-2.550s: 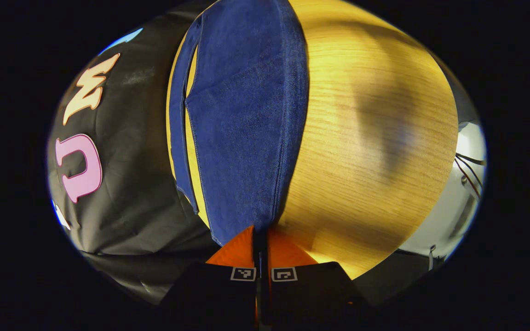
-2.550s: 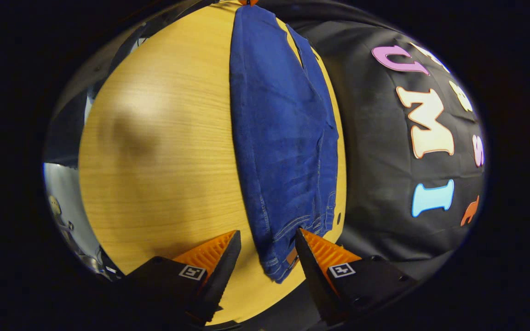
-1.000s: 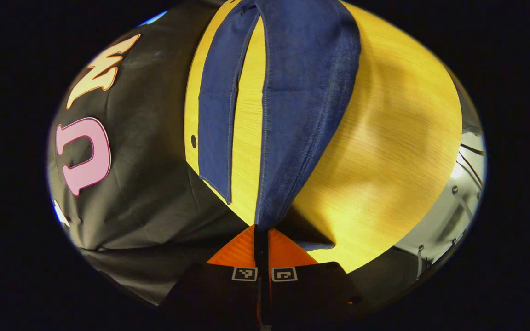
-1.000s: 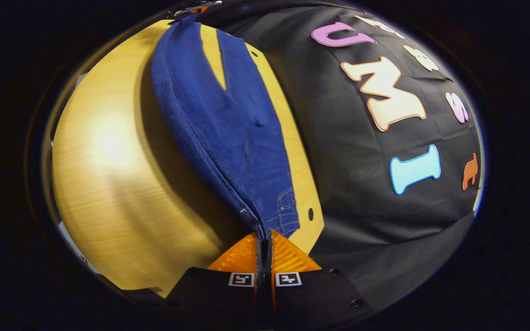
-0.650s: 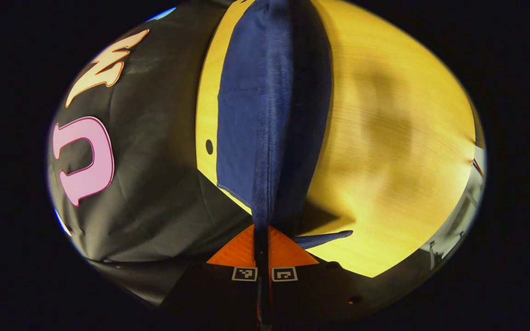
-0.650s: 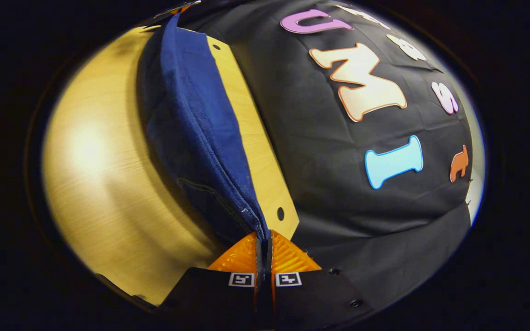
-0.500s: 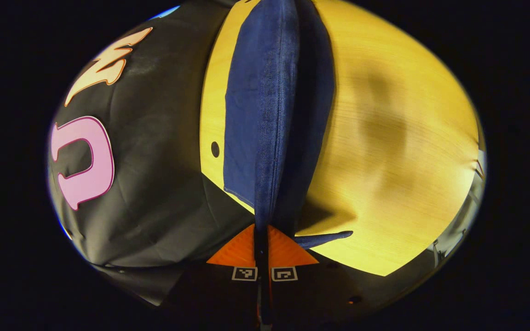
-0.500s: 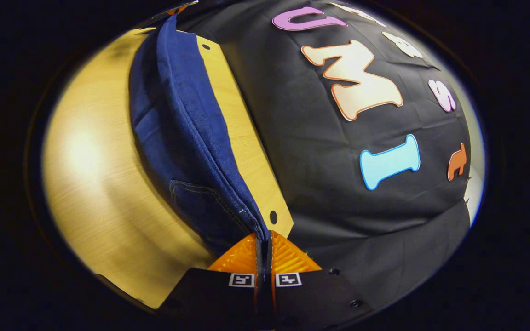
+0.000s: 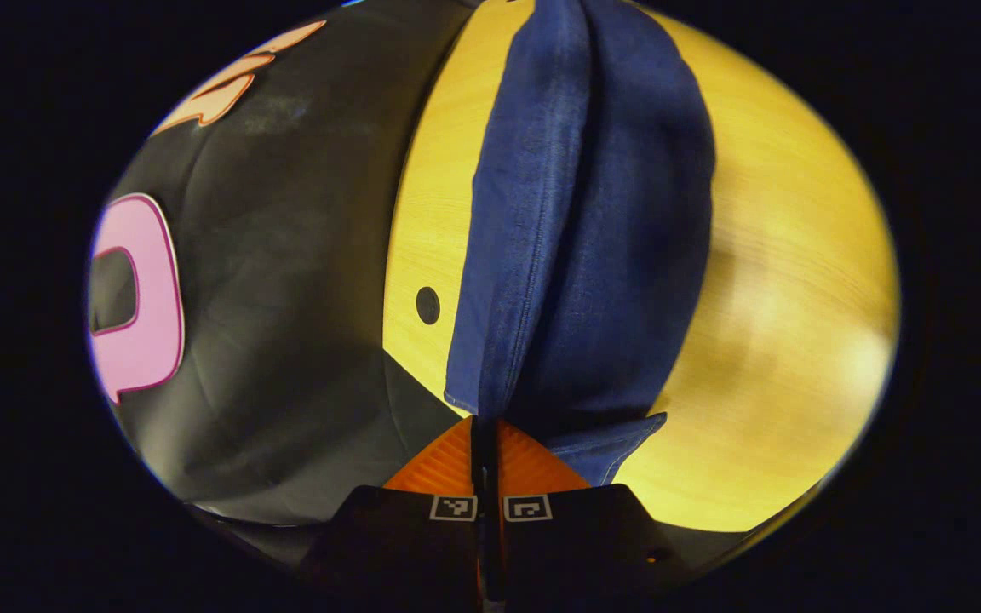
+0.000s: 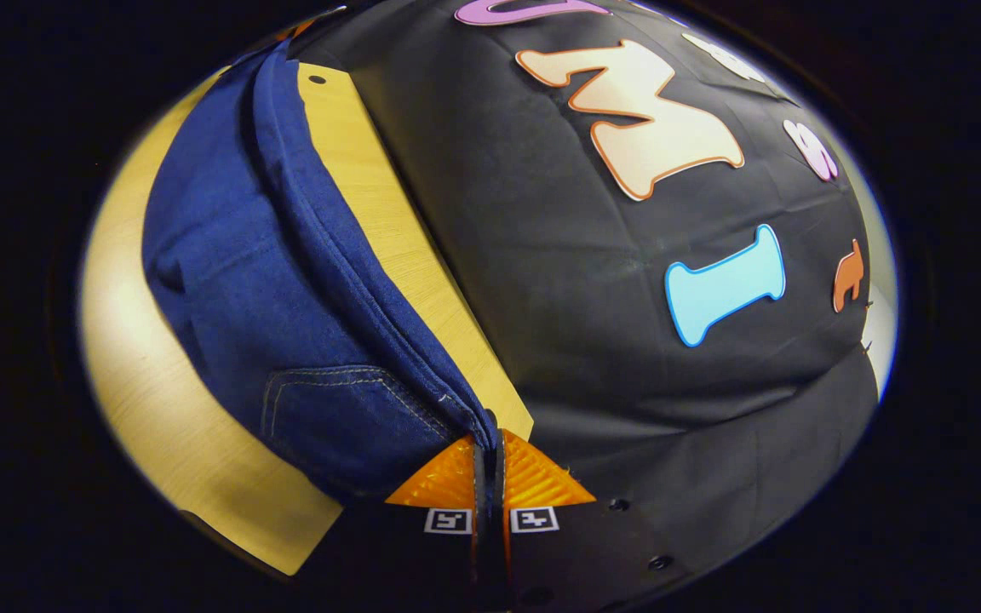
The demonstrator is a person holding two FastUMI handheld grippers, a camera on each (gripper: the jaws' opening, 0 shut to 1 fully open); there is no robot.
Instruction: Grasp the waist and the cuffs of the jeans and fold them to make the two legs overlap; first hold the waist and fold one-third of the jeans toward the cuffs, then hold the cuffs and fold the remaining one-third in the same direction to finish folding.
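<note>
Jeans (image 9: 593, 230) drape across the wooden tabletop (image 9: 780, 340), both ends pinched tight: left tongs (image 9: 484, 430) clamp a leg end, right tongs (image 10: 488, 447) clamp the pocket end. Denim between the tips is hidden.

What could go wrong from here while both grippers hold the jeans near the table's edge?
1. The lifted leg could land askew: the jeans hang in a loose fold, so the legs may not overlap squarely.
2. The left gripper and right gripper pinch only thin edges, which might slip.
3. The denim lies close to the table edge and might slide off.
</note>
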